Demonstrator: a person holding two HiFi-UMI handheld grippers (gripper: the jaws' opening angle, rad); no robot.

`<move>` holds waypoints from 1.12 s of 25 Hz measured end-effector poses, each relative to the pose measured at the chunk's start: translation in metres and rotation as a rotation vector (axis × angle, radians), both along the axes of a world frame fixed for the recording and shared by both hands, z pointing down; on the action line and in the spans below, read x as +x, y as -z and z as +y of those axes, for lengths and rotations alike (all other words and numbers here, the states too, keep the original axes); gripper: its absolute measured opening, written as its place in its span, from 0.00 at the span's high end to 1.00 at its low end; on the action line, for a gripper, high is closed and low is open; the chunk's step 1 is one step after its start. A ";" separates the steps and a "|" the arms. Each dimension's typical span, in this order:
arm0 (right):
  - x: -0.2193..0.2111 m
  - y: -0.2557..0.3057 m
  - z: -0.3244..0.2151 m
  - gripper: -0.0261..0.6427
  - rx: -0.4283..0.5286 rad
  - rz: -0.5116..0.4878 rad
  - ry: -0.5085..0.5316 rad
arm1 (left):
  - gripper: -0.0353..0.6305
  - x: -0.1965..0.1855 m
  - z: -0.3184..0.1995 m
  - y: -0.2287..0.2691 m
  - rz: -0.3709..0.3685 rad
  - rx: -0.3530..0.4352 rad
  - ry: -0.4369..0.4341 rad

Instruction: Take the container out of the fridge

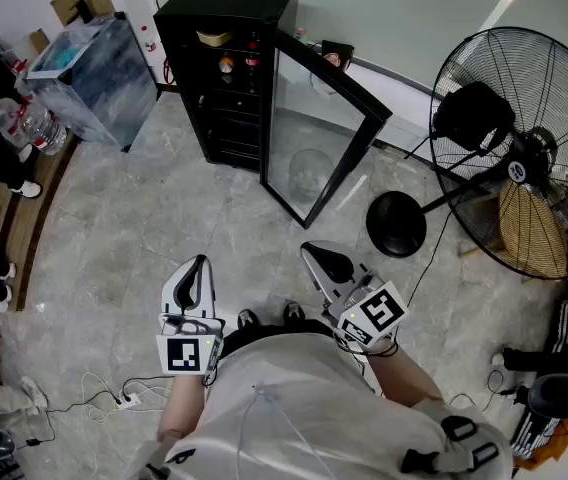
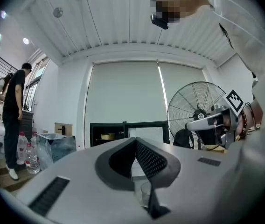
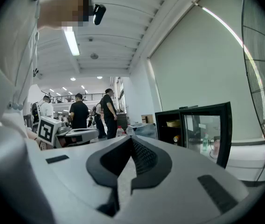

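Observation:
A small black fridge (image 1: 226, 58) stands at the far side of the floor, its glass door (image 1: 316, 128) swung open to the right. A pale yellow container (image 1: 214, 37) sits on its top shelf; bottles stand beside and below it. Both grippers hang close to my body, far from the fridge. My left gripper (image 1: 192, 278) is shut and empty, and so is my right gripper (image 1: 322, 261). Over the shut left jaws (image 2: 135, 141) the container (image 2: 108, 136) shows small in the fridge. Past the shut right gripper (image 3: 131, 139), the container (image 3: 173, 123) shows behind the open door.
A large floor fan (image 1: 524, 148) with a round black base (image 1: 396, 224) stands right of the fridge door. A plastic-wrapped box (image 1: 94, 68) and water bottles (image 1: 34, 123) sit left of the fridge. A power strip with cables (image 1: 124, 400) lies near my left foot. People stand at the left.

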State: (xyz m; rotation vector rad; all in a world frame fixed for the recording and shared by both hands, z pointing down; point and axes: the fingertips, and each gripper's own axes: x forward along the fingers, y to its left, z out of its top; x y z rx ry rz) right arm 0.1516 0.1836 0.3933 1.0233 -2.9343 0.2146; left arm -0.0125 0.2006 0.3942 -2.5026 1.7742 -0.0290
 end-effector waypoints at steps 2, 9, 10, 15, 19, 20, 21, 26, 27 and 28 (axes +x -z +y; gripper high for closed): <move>-0.001 -0.001 -0.002 0.94 0.005 0.005 0.007 | 0.93 0.001 -0.002 -0.001 0.001 0.002 -0.001; -0.001 -0.002 -0.005 0.94 -0.029 -0.042 0.021 | 0.93 -0.002 -0.006 -0.003 0.000 -0.004 0.004; -0.002 -0.002 -0.006 0.94 -0.032 -0.048 0.019 | 0.93 -0.003 -0.007 -0.003 0.002 -0.004 0.002; -0.002 -0.004 -0.008 0.94 -0.032 -0.031 0.009 | 0.93 -0.006 -0.009 -0.004 0.003 -0.005 0.003; -0.005 -0.005 -0.010 0.94 -0.036 -0.028 0.005 | 0.93 -0.012 -0.010 -0.005 0.006 -0.007 0.007; -0.006 -0.005 -0.011 0.94 -0.036 -0.026 0.003 | 0.93 -0.013 -0.010 -0.005 0.006 -0.007 0.007; -0.007 -0.006 -0.012 0.94 -0.036 -0.024 0.002 | 0.93 -0.015 -0.011 -0.005 0.006 -0.006 0.008; -0.015 -0.007 -0.014 0.94 -0.037 -0.020 -0.006 | 0.93 -0.023 -0.012 -0.004 0.009 -0.001 -0.004; -0.017 -0.007 -0.015 0.94 -0.038 -0.020 -0.007 | 0.93 -0.025 -0.013 -0.001 0.010 0.001 -0.008; -0.020 -0.007 -0.015 0.94 -0.040 -0.022 -0.008 | 0.93 -0.027 -0.014 -0.001 0.012 -0.001 -0.009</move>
